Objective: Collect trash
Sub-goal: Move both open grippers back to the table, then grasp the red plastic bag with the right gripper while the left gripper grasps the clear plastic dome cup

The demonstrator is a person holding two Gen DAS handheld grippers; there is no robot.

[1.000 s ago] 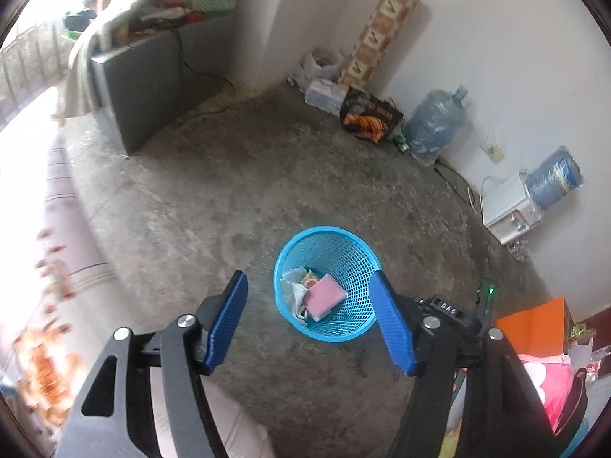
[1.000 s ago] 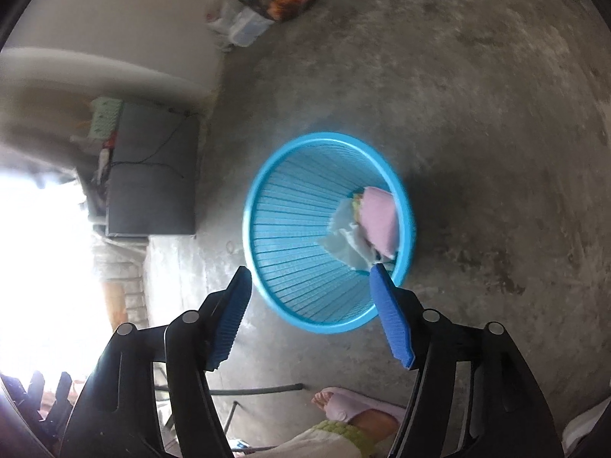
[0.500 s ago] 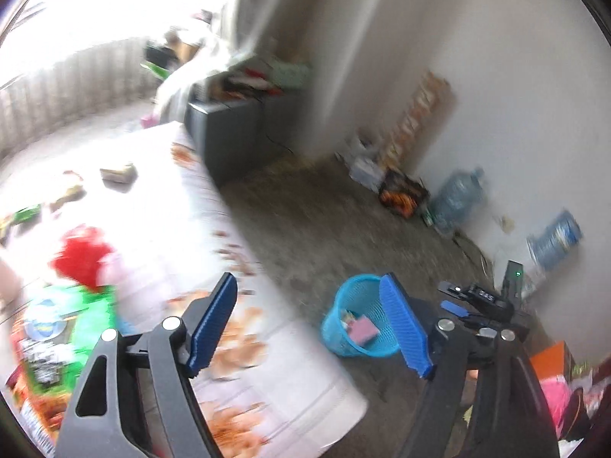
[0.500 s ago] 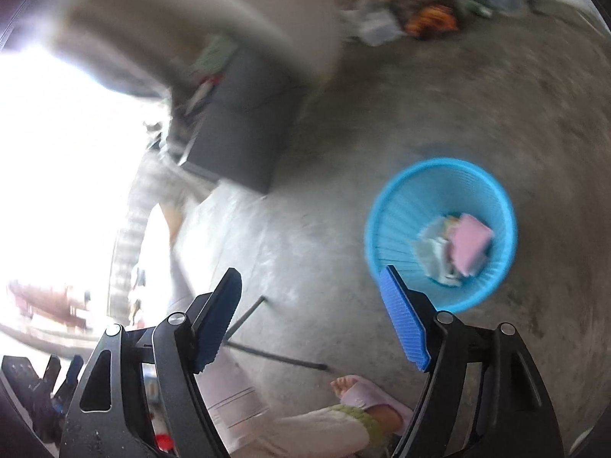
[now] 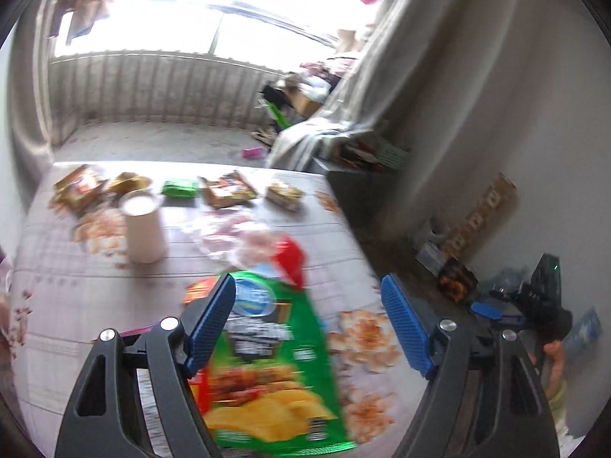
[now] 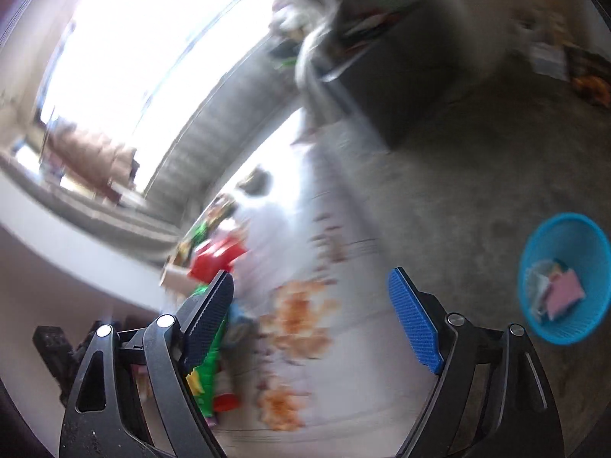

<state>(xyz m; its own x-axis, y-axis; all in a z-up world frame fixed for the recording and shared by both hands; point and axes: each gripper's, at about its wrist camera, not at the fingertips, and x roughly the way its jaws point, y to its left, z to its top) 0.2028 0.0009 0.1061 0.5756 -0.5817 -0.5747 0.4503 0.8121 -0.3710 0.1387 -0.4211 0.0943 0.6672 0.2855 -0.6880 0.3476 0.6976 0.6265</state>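
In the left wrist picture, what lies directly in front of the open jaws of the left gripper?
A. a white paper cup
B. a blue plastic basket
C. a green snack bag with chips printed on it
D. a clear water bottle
C: the green snack bag with chips printed on it lies on the flowered tablecloth right ahead of the left gripper, whose jaws stand open and empty.

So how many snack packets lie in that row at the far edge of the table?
5: brown packet, yellow one, green one, brown one, yellow one. The cup may hide more.
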